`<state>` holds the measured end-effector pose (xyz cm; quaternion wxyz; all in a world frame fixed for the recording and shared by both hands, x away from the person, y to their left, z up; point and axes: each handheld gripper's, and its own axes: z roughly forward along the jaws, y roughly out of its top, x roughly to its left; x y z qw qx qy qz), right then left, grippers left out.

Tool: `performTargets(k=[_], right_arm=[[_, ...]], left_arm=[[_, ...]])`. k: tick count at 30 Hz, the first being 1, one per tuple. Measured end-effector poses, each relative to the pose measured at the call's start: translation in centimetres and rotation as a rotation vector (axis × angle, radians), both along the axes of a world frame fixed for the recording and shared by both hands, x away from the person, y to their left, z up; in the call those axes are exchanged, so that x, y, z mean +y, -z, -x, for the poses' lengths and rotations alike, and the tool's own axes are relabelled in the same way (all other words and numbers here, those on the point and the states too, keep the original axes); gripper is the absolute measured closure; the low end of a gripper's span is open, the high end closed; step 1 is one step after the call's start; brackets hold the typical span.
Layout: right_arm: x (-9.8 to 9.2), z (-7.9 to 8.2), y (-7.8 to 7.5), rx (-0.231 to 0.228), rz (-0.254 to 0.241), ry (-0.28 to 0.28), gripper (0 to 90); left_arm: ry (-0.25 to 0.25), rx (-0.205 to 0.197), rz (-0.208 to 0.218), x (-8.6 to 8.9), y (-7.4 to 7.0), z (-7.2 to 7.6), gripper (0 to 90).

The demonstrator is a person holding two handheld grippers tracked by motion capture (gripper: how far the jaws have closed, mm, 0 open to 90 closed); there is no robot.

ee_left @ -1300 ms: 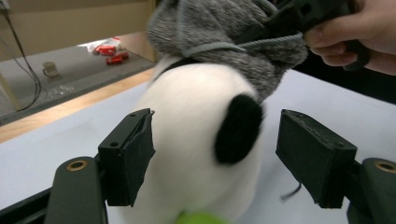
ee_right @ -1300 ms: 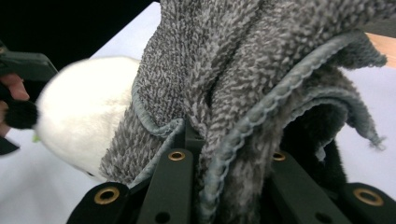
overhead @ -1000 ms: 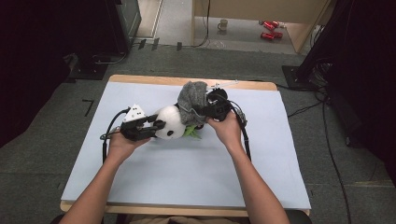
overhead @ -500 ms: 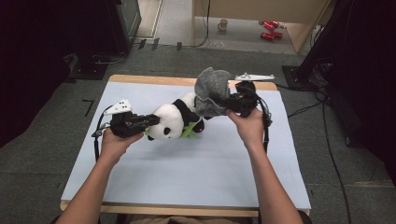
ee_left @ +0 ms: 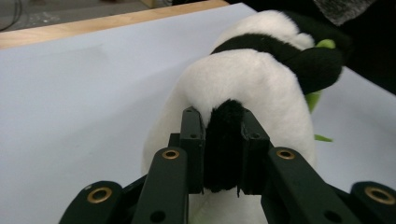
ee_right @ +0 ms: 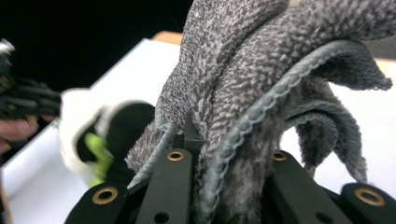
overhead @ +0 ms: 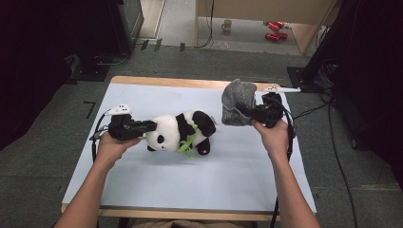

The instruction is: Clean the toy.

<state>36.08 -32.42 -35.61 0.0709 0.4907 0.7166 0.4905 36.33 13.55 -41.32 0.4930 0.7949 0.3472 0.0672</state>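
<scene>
A black-and-white plush panda [overhead: 178, 133] with green leaves lies on its side on the white sheet [overhead: 190, 185]. My left gripper [overhead: 151, 126] meets its head from the left. In the left gripper view the jaws pinch the panda's black ear [ee_left: 224, 140]; they have just opened a little but still press on it. My right gripper [overhead: 251, 116] is shut on a bunched grey towel cloth [overhead: 237, 107] and holds it above the table's right rear, apart from the panda. The cloth [ee_right: 261, 70] drapes over that gripper's jaws, and the panda [ee_right: 79, 126] lies beyond it.
The wooden table edge [overhead: 166, 81] borders the sheet at the back. On the floor behind are a mug [overhead: 228, 23] and red objects [overhead: 272, 29]. Cables [overhead: 332, 142] run along the right side. Dark equipment stands at the left and right.
The right gripper has carried the grey cloth off the panda, to the right and toward the back. The left hand has shifted left with the panda's head, and the panda's whole body now shows.
</scene>
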Motion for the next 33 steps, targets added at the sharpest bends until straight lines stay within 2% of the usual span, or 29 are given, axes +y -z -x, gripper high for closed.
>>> performTargets(k=[2, 4, 9, 13, 17, 21, 24, 26, 27, 30, 33], right_arm=[[-0.5, -0.1, 1.4, 0.009, 0.015, 0.007, 79.9], [-1.0, -0.2, 2.8, 0.019, 0.009, 0.016, 79.9], [-1.9, -1.0, 5.6, 0.086, 0.018, 0.043, 80.0], [-2.1, -2.0, 7.6, 0.13, 0.008, 0.048, 79.9], [-2.2, -3.4, 9.5, 0.158, -0.024, 0.063, 79.5], [-2.0, -4.5, 11.4, 0.19, 0.017, 0.087, 78.7], [-1.8, -5.1, 12.8, 0.223, 0.049, 0.088, 75.7], [-1.7, -5.2, 13.5, 0.239, 0.086, 0.091, 72.9], [-1.8, -5.1, 13.7, 0.225, 0.078, 0.086, 72.1], [-1.9, -5.0, 13.6, 0.226, 0.073, 0.082, 64.7], [-1.6, -4.8, 13.2, 0.214, 0.134, 0.079, 53.7]], left_arm=[[-0.013, -0.017, 0.008, 0.2, 0.4, -0.2, 74.2], [-0.023, -0.029, 0.009, 0.3, 0.6, -0.4, 72.0], [-0.063, -0.059, 0.009, 0.5, 1.2, -1.3, 66.5], [-0.1, -0.054, 0.011, 0.6, 1.4, -2.3, 65.1], [-0.14, -0.077, 0.003, 0.7, 1.7, -3.3, 62.8], [-0.164, -0.062, 0.034, 1.0, 2.3, -4.2, 60.6], [-0.167, -0.067, 0.031, 1.2, 2.4, -4.6, 57.5], [-0.173, -0.058, 0.035, 1.3, 2.4, -4.9, 53.3], [-0.18, -0.054, 0.041, 1.4, 2.3, -4.9, 51.1], [-0.181, -0.045, 0.062, 1.7, 2.2, -5.0, 48.9], [-0.17, -0.053, 0.051, 1.9, 1.9, -4.8, 46.6]])
